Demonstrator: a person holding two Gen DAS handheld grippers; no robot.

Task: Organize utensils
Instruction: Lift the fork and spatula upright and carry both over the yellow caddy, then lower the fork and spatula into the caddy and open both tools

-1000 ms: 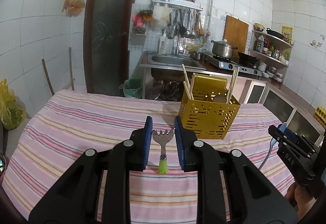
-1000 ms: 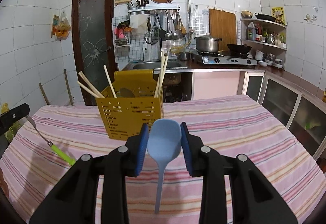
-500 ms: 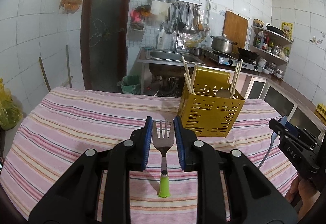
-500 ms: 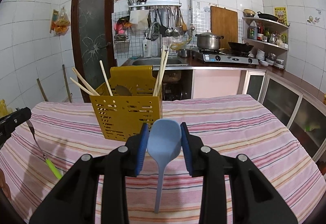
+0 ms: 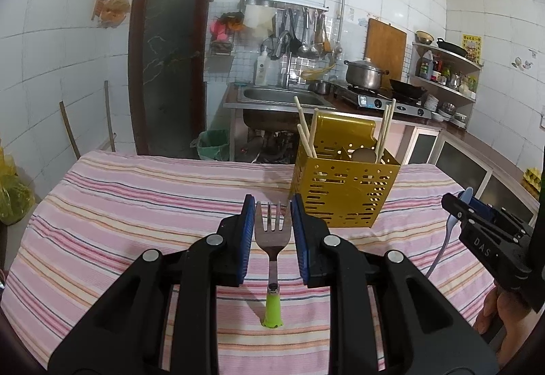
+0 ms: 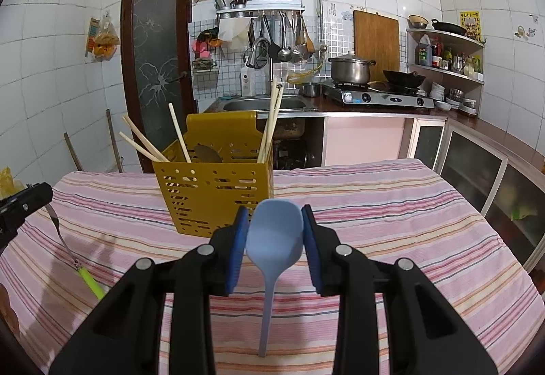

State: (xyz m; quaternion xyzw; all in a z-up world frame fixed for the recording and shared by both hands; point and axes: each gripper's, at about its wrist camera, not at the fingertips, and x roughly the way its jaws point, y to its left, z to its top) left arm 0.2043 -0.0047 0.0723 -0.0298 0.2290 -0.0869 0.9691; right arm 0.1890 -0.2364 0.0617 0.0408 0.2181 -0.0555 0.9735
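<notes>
- Your left gripper point(image 5: 272, 225) has its fingers closed on the head of a fork point(image 5: 272, 232), tines forward, green handle tip hanging toward the striped tablecloth point(image 5: 136, 204).
- Your right gripper point(image 6: 274, 232) has its fingers clamped on the bowl of a light-blue spoon point(image 6: 274, 232) (handle pointing down).
- The yellow perforated utensil holder point(image 6: 214, 194) stands on the tablecloth just ahead of both grippers, with chopsticks point(image 6: 269, 123) already leaning inside it.

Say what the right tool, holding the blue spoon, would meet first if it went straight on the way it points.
Most likely the yellow utensil holder, whose front wall stands just beyond and left of the right tool and its blue spoon. Depth is unclear; it might graze the holder's right corner or reach the striped tablecloth first.
</notes>
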